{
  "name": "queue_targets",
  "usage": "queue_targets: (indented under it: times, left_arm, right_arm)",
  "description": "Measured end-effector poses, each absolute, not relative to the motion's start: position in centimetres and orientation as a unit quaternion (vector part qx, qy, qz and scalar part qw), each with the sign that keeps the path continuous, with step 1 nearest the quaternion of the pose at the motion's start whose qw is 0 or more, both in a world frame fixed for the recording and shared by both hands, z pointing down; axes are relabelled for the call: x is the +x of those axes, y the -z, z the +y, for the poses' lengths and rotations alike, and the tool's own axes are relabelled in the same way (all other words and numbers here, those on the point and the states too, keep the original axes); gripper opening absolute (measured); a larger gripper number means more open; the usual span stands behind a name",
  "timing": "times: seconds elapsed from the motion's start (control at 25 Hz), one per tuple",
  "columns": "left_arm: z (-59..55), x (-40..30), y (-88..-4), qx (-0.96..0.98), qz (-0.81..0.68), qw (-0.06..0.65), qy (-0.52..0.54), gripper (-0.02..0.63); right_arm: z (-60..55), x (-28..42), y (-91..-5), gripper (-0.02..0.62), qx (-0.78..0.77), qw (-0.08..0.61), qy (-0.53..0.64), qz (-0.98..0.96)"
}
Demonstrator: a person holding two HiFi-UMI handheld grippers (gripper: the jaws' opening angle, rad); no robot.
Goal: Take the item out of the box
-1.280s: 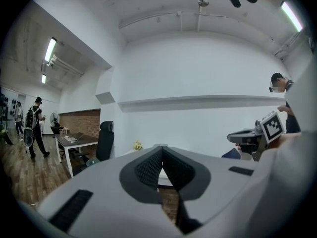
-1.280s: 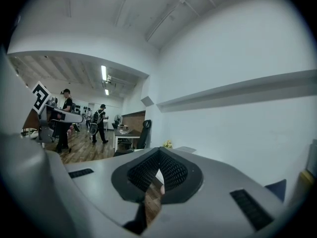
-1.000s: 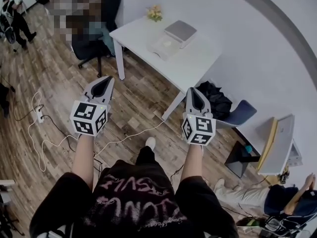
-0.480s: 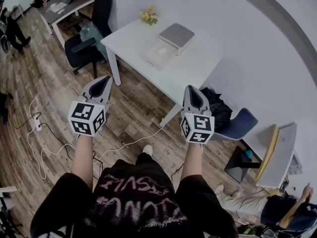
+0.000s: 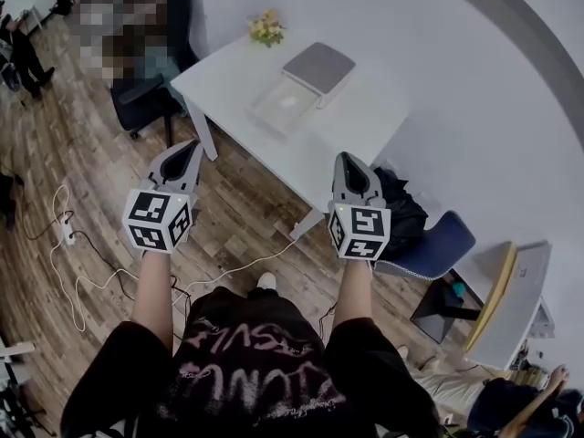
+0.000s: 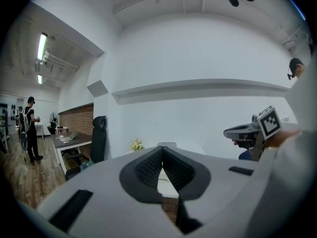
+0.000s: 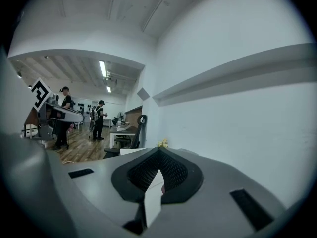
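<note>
On the white table (image 5: 365, 130) ahead lies an open box: a shallow white base (image 5: 279, 105) with a pale item in it, and a grey lid (image 5: 318, 66) leaning off its far side. Both grippers are held in the air over the wooden floor, short of the table. My left gripper (image 5: 193, 146) is shut and holds nothing; its ribbed pads meet at the tip (image 6: 161, 150). My right gripper (image 5: 347, 160) hovers by the table's near edge, likewise shut and empty (image 7: 158, 152). In the gripper views the table shows only as a sliver behind the jaws.
Yellow flowers (image 5: 265, 29) stand at the table's far corner. A black office chair (image 5: 146, 99) is left of the table, a black bag (image 5: 401, 197) and a blue chair (image 5: 440, 235) to its right. White cables (image 5: 87, 249) trail over the floor. A person (image 5: 23, 44) stands far left.
The table and box have slid nearer and leftward in the head view as the person steps closer. Both grippers keep their pose, shut and empty.
</note>
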State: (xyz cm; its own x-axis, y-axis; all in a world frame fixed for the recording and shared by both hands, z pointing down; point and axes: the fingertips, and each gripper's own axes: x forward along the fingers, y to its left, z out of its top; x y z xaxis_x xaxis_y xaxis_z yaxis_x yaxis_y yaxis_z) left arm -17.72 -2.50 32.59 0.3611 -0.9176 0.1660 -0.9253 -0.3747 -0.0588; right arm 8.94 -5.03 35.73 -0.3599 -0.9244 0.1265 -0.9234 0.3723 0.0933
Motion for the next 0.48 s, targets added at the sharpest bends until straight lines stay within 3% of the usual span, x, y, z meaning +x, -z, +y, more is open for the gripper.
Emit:
queue_targets:
  times: [0.48]
  left_arm:
    - [-6.9,-15.6,-32.6,0.823,-0.56,0.02,-0.094,0.002]
  right_arm:
    - [-9.9,11.3,-35.9,0.009,0.559,0.069,-0.004,-0.826]
